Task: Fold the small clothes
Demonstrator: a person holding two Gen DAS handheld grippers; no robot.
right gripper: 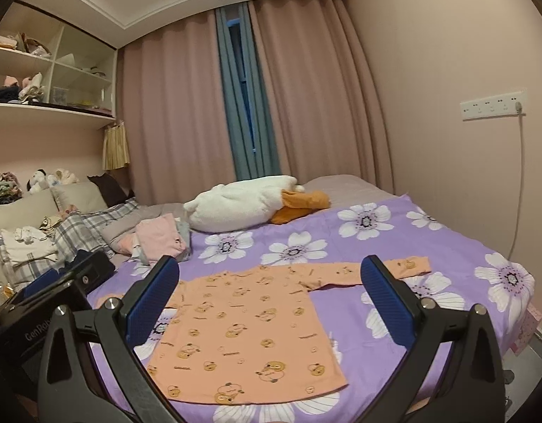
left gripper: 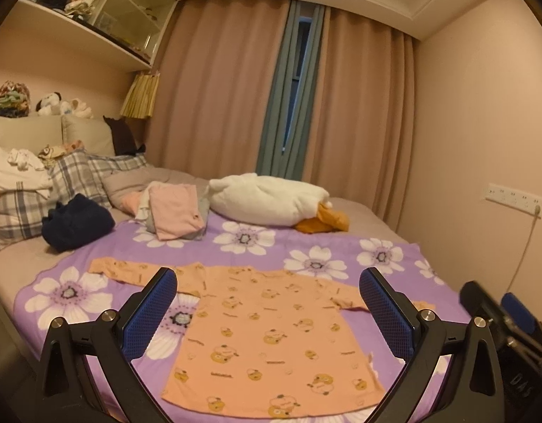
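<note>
A small orange long-sleeved shirt (left gripper: 271,338) with cartoon prints lies flat, sleeves spread, on the purple flowered blanket (left gripper: 256,239). It also shows in the right wrist view (right gripper: 246,328) on the blanket (right gripper: 411,239). My left gripper (left gripper: 267,303) is open and empty, held above the shirt's near half. My right gripper (right gripper: 271,292) is open and empty, also above the shirt. The right gripper's body shows at the left wrist view's right edge (left gripper: 506,320).
A pile of folded pink and grey clothes (left gripper: 175,211) lies behind the shirt. A navy garment (left gripper: 77,222), a white plush duck (left gripper: 267,201), plaid pillows (left gripper: 70,179) and a wall with a socket strip (left gripper: 514,199) surround the bed.
</note>
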